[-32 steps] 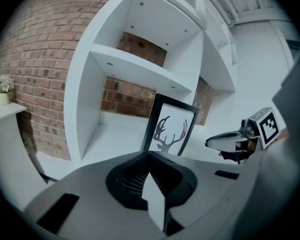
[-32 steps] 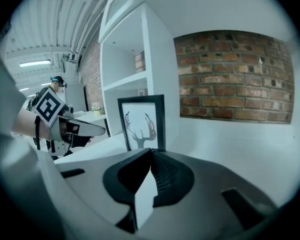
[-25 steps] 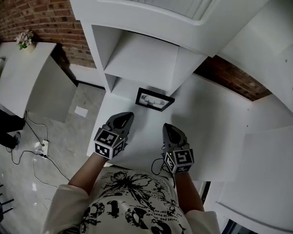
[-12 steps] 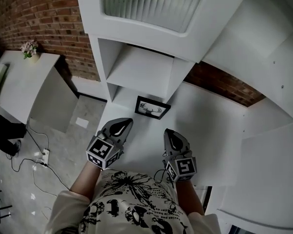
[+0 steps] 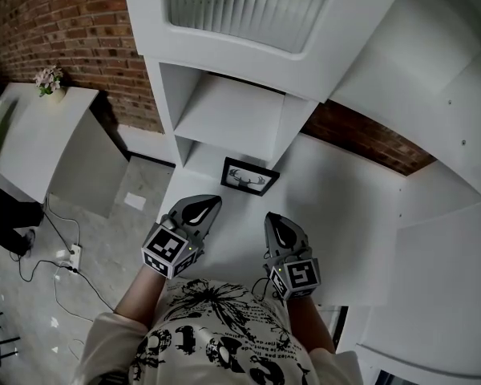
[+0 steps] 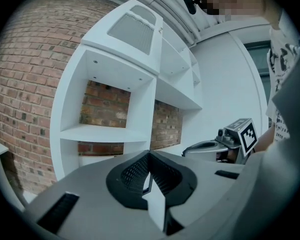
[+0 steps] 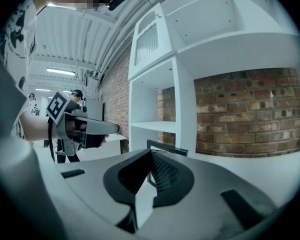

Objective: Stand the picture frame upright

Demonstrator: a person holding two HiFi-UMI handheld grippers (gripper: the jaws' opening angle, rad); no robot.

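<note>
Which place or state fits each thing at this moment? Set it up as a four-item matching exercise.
Things:
1 picture frame
2 left gripper
3 flowers
4 power strip

Places or states:
A on the floor
B shut, holding nothing
C on the white counter
D on the side table

Pairs: 1-C, 2-B, 3-D, 4-A

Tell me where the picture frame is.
In the head view, the picture frame sits on the white counter at the foot of the shelf unit, ahead of the left gripper and right gripper.
</note>
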